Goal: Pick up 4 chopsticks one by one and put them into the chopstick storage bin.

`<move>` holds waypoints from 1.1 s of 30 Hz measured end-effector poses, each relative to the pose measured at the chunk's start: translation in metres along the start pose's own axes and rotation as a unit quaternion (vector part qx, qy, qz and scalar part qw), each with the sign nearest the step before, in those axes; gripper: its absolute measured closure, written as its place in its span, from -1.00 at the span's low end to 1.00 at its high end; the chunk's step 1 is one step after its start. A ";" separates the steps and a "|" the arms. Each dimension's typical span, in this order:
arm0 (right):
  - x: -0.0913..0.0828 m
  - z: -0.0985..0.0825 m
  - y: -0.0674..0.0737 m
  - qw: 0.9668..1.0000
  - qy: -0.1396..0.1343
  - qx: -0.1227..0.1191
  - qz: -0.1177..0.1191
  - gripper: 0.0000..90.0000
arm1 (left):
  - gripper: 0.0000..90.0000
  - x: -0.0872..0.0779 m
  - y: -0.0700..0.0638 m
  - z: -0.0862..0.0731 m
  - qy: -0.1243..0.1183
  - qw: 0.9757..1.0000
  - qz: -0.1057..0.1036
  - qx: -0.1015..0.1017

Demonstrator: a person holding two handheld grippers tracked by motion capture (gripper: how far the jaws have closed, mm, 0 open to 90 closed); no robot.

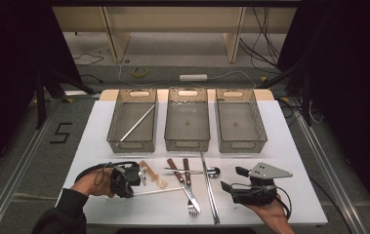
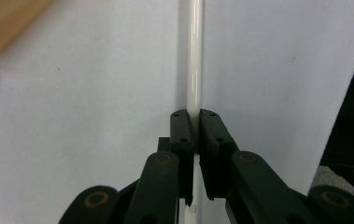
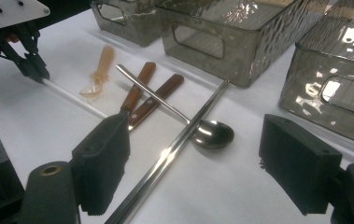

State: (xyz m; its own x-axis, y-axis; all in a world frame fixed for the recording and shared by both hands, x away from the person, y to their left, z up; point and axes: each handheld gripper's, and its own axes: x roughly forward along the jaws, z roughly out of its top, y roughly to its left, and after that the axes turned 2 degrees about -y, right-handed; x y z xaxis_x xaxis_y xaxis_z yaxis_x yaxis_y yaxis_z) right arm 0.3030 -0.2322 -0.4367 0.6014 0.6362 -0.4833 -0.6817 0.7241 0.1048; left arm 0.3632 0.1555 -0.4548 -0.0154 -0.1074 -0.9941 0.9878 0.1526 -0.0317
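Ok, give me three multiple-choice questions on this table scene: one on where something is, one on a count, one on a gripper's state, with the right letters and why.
1. Where does the white stick in a bin lie?
A. left bin
B. middle bin
C. right bin

2. How many clear bins stand in the row on the table?
A. two
B. three
C. four

3. How do the left gripper's jaws stand?
A. wide open over the spoon
B. shut on a white stick
C. shut on a fork

Answers:
1 A: the high view shows a white stick lying slantwise in the left bin.
2 B: beside it stand the middle bin and the right bin, so three.
3 B: in the left gripper view the left gripper clamps the other white stick lying on the table.
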 end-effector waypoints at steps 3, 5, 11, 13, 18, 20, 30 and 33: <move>0.000 0.000 0.000 1.000 -0.001 0.000 0.000 -0.43 | 0.88 -0.001 -0.001 -0.002 -0.002 1.000 -0.006 0.000; 0.000 0.000 0.000 1.000 0.000 0.000 -0.001 -0.43 | 0.87 -0.003 -0.001 -0.004 -0.002 1.000 -0.008 -0.001; 0.000 0.000 0.000 1.000 -0.001 0.004 -0.002 -0.43 | 0.88 -0.015 -0.003 -0.012 -0.020 1.000 -0.007 -0.007; 0.000 0.000 0.000 1.000 -0.001 0.004 -0.002 -0.43 | 0.88 -0.019 -0.004 -0.014 -0.034 0.999 -0.006 -0.010; 0.000 0.000 -0.001 1.000 0.000 0.003 -0.002 -0.43 | 0.88 -0.028 -0.003 -0.013 -0.079 0.996 0.008 -0.031; 0.000 0.000 -0.001 1.000 0.000 0.003 -0.002 -0.43 | 0.88 -0.031 -0.002 -0.011 -0.095 0.994 0.012 -0.042; 0.000 0.000 -0.001 1.000 -0.001 0.004 -0.001 -0.43 | 0.88 -0.046 0.010 -0.003 -0.182 0.972 0.050 -0.142; 0.000 0.000 -0.001 1.000 -0.001 0.004 -0.001 -0.43 | 0.88 -0.050 0.014 -0.004 -0.198 0.964 0.060 -0.169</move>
State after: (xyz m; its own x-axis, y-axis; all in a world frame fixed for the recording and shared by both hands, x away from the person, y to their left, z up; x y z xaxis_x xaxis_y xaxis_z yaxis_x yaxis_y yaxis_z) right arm 0.3038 -0.2330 -0.4366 0.6036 0.6346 -0.4826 -0.6766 0.7279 0.1109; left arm 0.3777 0.1671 -0.4060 0.2222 -0.4251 -0.8775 0.8710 0.4909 -0.0173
